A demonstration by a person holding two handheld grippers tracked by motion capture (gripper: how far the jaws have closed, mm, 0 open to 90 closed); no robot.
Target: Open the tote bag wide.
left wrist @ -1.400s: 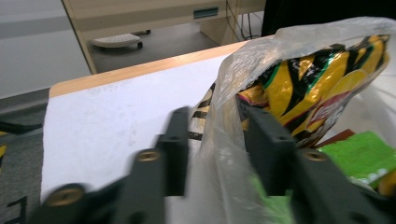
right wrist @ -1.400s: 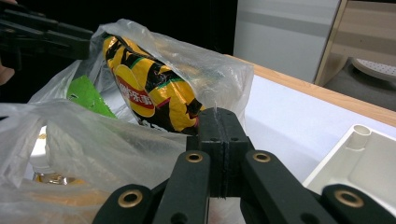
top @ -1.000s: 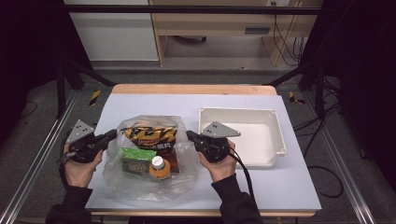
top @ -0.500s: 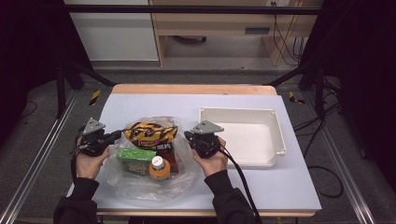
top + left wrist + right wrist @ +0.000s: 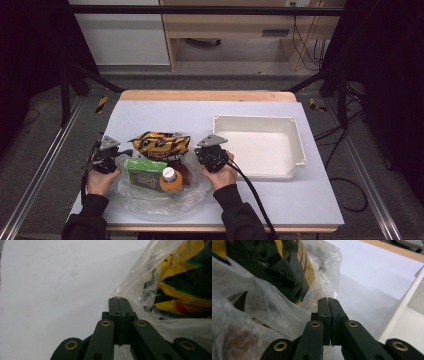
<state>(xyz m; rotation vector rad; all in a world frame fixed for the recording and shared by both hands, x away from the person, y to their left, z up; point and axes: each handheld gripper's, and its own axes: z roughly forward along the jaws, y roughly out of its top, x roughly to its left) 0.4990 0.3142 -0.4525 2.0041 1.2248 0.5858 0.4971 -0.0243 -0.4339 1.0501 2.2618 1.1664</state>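
Note:
A clear plastic bag [image 5: 150,202] lies on the white table and holds a yellow-and-black snack bag [image 5: 160,143], a green box [image 5: 144,172] and an orange-capped bottle [image 5: 170,179]. My left gripper [image 5: 123,152] sits low at the bag's left edge. Its jaws are pressed together with the bag's film [image 5: 135,287] coming out at the tips of the left gripper [image 5: 118,299]. At the bag's right edge, my right gripper [image 5: 197,152] is also shut on the film [image 5: 324,277]. In the right gripper view the snack bag [image 5: 287,262] lies just beyond the right gripper [image 5: 327,299].
A shallow white tray [image 5: 300,147] stands on the table just right of my right hand; its wall [image 5: 402,307] runs close beside the right jaws. The table's wooden far edge [image 5: 205,95] is at the back. Metal frame rails run along both sides.
Both grippers have come down toward the table, still holding the bag's edges. The bag has slumped flatter and the snack bag has tipped lower onto the other items.

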